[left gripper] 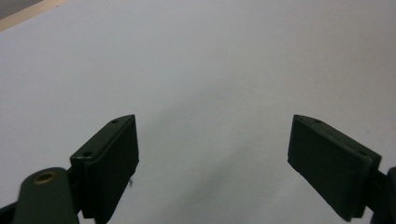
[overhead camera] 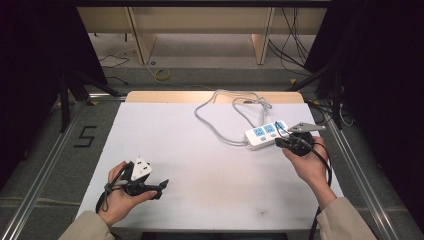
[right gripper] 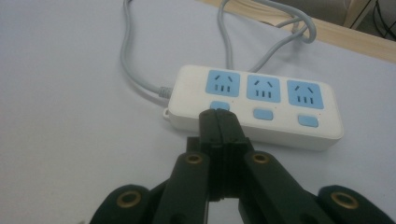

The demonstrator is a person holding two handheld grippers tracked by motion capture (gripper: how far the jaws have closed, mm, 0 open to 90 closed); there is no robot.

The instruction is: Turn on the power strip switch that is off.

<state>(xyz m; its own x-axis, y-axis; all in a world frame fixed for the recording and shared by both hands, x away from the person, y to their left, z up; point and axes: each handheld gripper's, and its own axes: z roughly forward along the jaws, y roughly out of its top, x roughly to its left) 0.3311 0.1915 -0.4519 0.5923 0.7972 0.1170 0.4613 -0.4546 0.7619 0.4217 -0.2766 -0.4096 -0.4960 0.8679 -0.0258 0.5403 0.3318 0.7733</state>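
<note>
My right tongs (right gripper: 218, 122), jaws shut and empty, sit at the power strip (right gripper: 254, 105), tips by its nearest blue switch (right gripper: 219, 105). Best to press straight down, gently, so the strip stays put on the bench (overhead camera: 200, 165). Left tongs (left gripper: 212, 154) gape open, well apart from it.

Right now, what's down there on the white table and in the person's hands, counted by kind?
Power strip, white, with three blue sockets and three blue switches: 1
Grey cable, looped behind the strip: 1
Hand-held grippers: 2, the left gripper open, the right gripper shut, its tips at the strip's first switch
Total: 4
</note>
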